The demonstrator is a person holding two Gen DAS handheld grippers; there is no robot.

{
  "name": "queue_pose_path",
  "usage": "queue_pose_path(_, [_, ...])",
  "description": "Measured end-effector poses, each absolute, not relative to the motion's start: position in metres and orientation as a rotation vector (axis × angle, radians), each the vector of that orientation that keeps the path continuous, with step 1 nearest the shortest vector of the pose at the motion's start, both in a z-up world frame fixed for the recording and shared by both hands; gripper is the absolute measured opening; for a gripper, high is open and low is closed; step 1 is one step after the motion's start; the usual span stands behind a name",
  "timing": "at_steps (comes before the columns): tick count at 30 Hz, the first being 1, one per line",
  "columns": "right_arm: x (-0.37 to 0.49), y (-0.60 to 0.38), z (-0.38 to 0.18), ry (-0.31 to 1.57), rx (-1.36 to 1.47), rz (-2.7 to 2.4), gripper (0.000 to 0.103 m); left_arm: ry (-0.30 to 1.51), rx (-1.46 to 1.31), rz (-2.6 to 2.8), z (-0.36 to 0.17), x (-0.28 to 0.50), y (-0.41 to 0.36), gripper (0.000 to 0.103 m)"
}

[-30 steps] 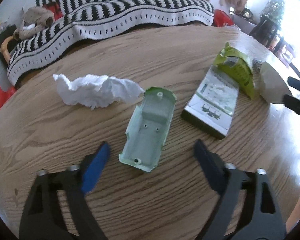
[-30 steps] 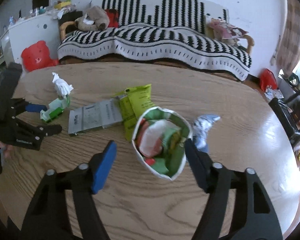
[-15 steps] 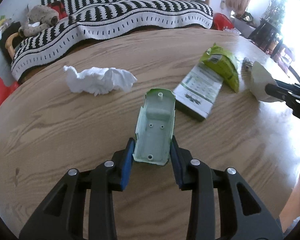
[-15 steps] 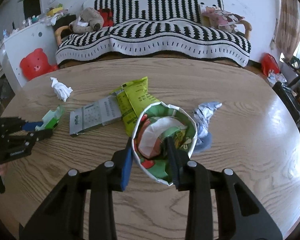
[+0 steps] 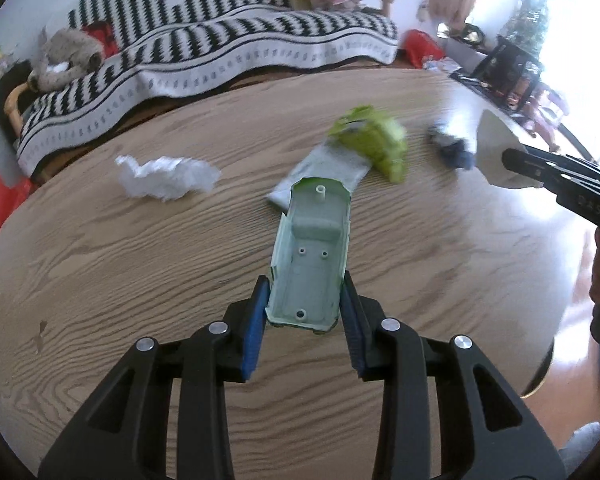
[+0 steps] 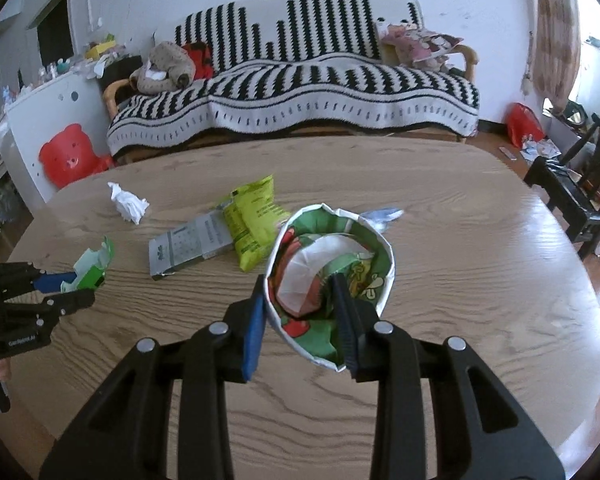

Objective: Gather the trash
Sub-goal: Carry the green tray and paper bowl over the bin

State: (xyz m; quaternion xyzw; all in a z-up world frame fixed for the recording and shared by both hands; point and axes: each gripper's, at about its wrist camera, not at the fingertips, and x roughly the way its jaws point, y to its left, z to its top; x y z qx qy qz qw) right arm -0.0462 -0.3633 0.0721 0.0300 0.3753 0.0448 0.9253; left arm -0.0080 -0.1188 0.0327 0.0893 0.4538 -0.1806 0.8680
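My left gripper [image 5: 305,304] is shut on a pale green plastic shell [image 5: 310,256] and holds it above the wooden table [image 5: 140,272]; both also show in the right wrist view, gripper [image 6: 66,290] and shell [image 6: 94,262]. My right gripper [image 6: 300,312] is shut on the rim of a white paper bag with a green and red printed inside [image 6: 332,276], one finger inside it. The bag shows at the right in the left wrist view [image 5: 496,148]. On the table lie a crumpled white tissue [image 5: 168,176], a grey flat box [image 6: 188,246], a lime green wrapper [image 6: 254,220] and a blue-silver wrapper [image 5: 450,148].
A sofa with a black and white striped blanket [image 6: 300,88] stands behind the table. A red bear-shaped item [image 6: 66,156] and a white cabinet [image 6: 40,120] are at the left. Dark chairs [image 6: 576,192] stand at the right.
Both grippers closed: the left on the green shell, the right on the bag's rim. The left has lifted the shell off the table and carried it right, toward the bag.
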Motion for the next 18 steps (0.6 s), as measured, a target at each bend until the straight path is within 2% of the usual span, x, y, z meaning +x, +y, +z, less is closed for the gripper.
queue_pose_path(9, [-0.148, -0.447, 0.098, 0.722, 0.121, -0.076, 0.032, 0.897, 0.229, -0.645, 0.055, -0.067, -0.230, 0.034])
queue_pose_path(18, [-0.253, -0.533, 0.077, 0.727, 0.248, -0.274, 0.032, 0.966, 0.332, -0.938, 0.035, -0.151, -0.345, 0.034])
